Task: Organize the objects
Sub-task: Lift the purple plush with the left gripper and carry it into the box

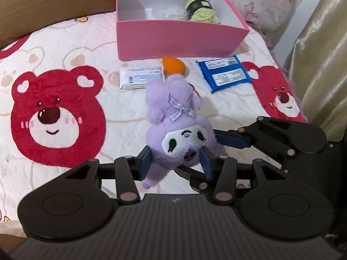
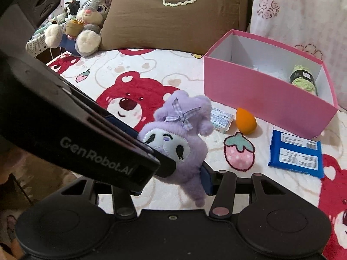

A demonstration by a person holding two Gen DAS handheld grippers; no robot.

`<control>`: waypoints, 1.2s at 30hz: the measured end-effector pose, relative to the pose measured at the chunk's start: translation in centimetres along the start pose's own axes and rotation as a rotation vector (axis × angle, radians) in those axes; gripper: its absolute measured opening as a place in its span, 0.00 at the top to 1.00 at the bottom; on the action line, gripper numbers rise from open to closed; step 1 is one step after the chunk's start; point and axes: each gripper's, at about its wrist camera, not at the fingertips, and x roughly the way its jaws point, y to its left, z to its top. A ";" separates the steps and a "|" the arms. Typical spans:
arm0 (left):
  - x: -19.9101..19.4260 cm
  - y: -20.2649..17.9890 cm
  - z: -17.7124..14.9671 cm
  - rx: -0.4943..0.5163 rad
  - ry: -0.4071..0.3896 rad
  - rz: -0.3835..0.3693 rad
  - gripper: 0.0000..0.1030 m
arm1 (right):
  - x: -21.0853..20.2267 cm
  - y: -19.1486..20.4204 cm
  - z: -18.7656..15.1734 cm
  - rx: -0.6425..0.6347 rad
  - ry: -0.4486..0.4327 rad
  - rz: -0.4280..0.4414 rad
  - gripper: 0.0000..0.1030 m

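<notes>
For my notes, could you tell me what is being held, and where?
The purple plush, upside down: the left gripper clamps its head; the right gripper grips it too.

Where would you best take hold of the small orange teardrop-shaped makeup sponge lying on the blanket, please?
Grip the orange teardrop sponge across its rounded wide end, coming down from above. It lies apart from the white packet on one side and the pink cardboard box behind, so the fingers should close along the line between those two gaps; the tapered tip would slip.

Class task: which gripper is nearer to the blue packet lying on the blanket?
Right. The right gripper comes in from the side where the blue packet lies; the left gripper sits farther over. Both clamp the purple plush toy.
</notes>
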 end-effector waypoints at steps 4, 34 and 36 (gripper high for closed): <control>-1.5 -0.7 0.7 0.019 -0.006 -0.011 0.55 | -1.7 -0.1 1.0 0.009 0.000 -0.001 0.47; -3.4 0.8 14.5 -0.068 -0.142 -0.090 0.54 | -2.0 -7.5 12.5 -0.074 -0.123 -0.062 0.48; -2.8 1.0 16.0 -0.072 -0.144 -0.079 0.54 | -0.9 -8.3 13.9 -0.093 -0.111 -0.068 0.48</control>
